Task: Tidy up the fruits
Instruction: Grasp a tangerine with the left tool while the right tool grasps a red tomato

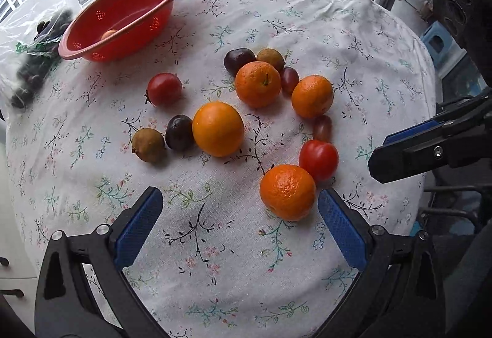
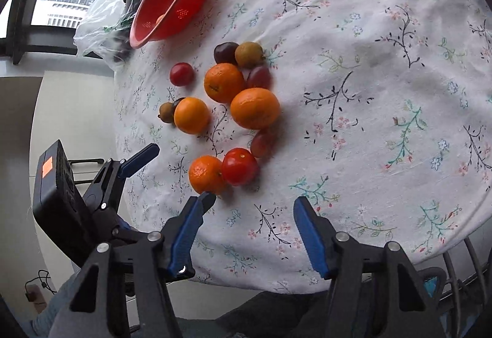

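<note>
Counter (image 1: 307, 15): floral cloth, fruit scattered.
Colander (image 1: 123, 15): one fruit inside.
Left: about a dozen loose.
Left tongs (image 1: 240, 199): apart, empty.
Right tongs (image 2: 255, 209): apart, empty.

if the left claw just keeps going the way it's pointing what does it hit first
Probably bare tablecloth: nothing lies between the open left claw's fingers. The nearest mandarin sits just inside its right finger, so it may be brushed; depth is unclear.

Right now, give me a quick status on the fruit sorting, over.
Left gripper open, empty. Right gripper open, empty. Nearest orange beside left gripper's pad, not held. Red colander holds one fruit; rest loose on tablecloth. Nothing blocking.
</note>
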